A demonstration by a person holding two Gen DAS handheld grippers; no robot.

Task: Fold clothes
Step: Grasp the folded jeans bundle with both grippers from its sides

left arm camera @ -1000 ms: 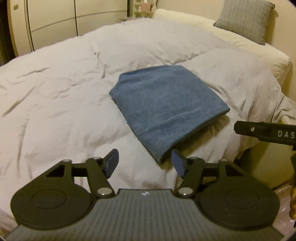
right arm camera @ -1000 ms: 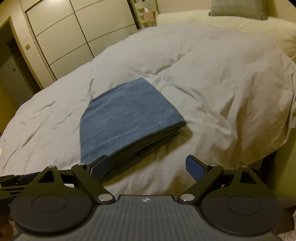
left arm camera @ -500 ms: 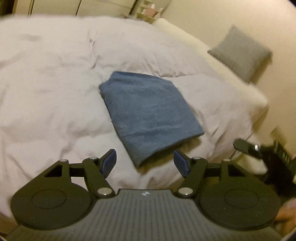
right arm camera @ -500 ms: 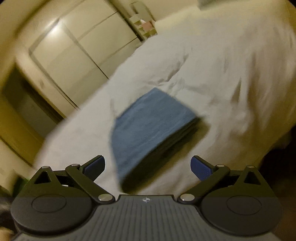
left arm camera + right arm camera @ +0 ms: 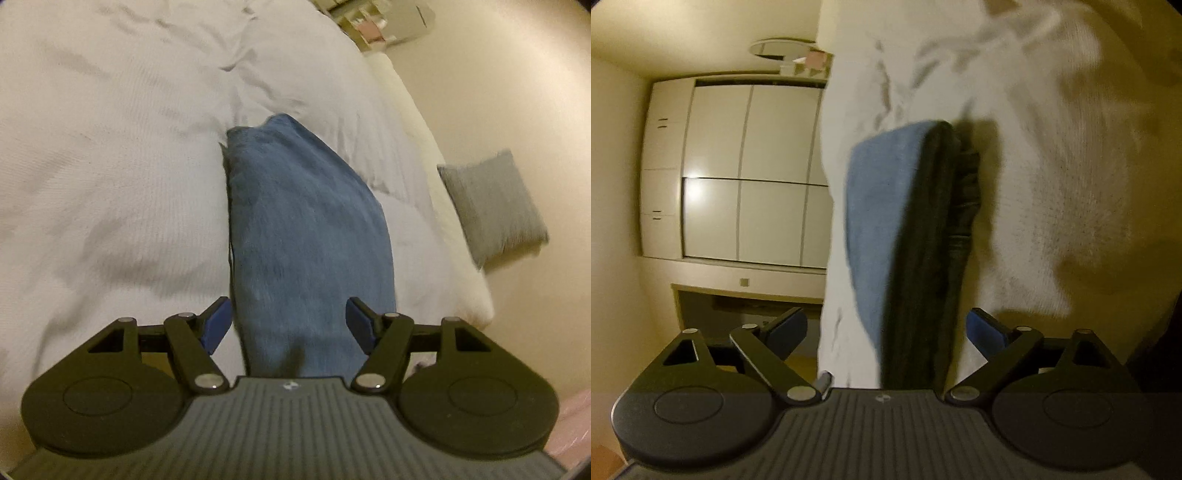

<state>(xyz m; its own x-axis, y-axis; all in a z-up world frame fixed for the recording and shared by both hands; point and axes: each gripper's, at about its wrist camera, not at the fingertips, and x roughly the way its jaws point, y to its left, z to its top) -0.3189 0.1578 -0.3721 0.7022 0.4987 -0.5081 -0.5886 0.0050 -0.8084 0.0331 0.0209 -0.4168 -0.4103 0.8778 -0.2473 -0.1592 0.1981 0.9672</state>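
A folded blue garment lies on the white duvet. My left gripper is low at its near end, which reaches in between the jaws. They are closing a little, and the pads do not visibly press the cloth. The right wrist view is rolled on its side. There the garment shows its dark stacked edge, running between the jaws of my right gripper. Those jaws are closing too, with both pads still apart from the cloth. The garment's nearest part is hidden behind each gripper body.
A grey cushion leans on the wall beyond a cream pillow strip. Pale wardrobe doors stand past the far side of the bed. The duvet is rumpled around the garment.
Both grippers have dropped and come in close to the garment's near edge, and both views have rolled. The cloth now lies between each pair of jaws. The right jaws have narrowed.
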